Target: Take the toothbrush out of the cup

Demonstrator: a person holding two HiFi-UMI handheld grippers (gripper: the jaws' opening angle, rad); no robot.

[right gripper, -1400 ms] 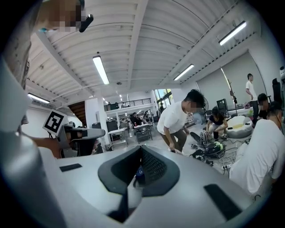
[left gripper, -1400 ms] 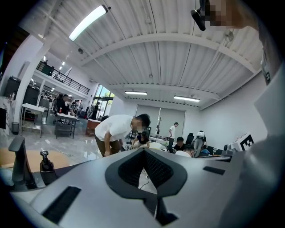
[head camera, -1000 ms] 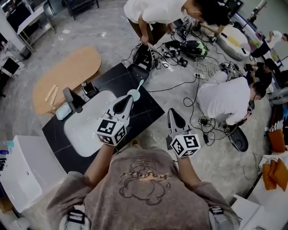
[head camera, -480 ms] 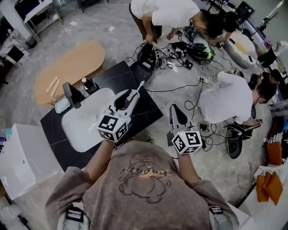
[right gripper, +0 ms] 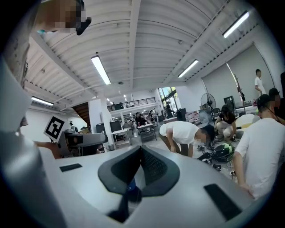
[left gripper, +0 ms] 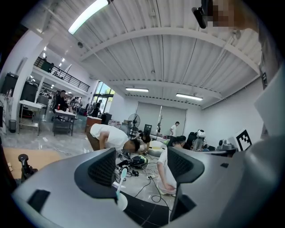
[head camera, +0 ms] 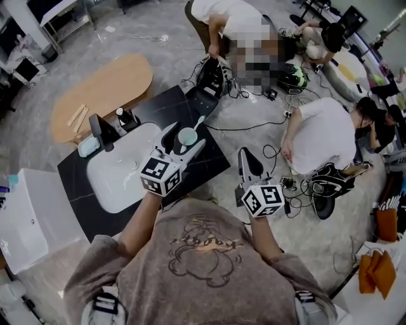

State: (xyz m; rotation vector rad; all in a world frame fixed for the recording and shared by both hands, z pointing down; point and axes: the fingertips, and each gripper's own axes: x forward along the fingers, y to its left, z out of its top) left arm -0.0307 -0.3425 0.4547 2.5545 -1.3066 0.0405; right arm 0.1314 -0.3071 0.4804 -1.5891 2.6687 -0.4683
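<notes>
Nearest, a grey shirt [head camera: 203,254] and two arms reaching out

At the right, just past the shirt, the right gripper [head camera: 244,156], out over the floor, off the edge of the black counter [head camera: 212,162]. Jaws pressed together, tips touching in the right gripper view, nothing seen gripped. A small blue bit [right gripper: 130,185] low in the gap behind the tips, too small to tell what

At the left, a little farther, the left gripper [head camera: 184,143], over the counter. Jaws opening, spread wide, one on each side of the cup [head camera: 188,136]. Pads not pressing on it. In the left gripper view, sits closer to the left jaw than to the right one. Stands upright on the counter, near its right edge, just right of the white sink [head camera: 117,181]

Toothbrush [head camera: 198,121] in the cup, not taken out yet. Leans toward the far side, head up over the rim

By the far left side of the sink, a dark tap [head camera: 100,132]. Farther left, a wooden table [head camera: 104,92] low on the floor. Far right, a person in white [head camera: 320,136] crouched low, and a second person [head camera: 212,11] bent over at the far edge
</notes>
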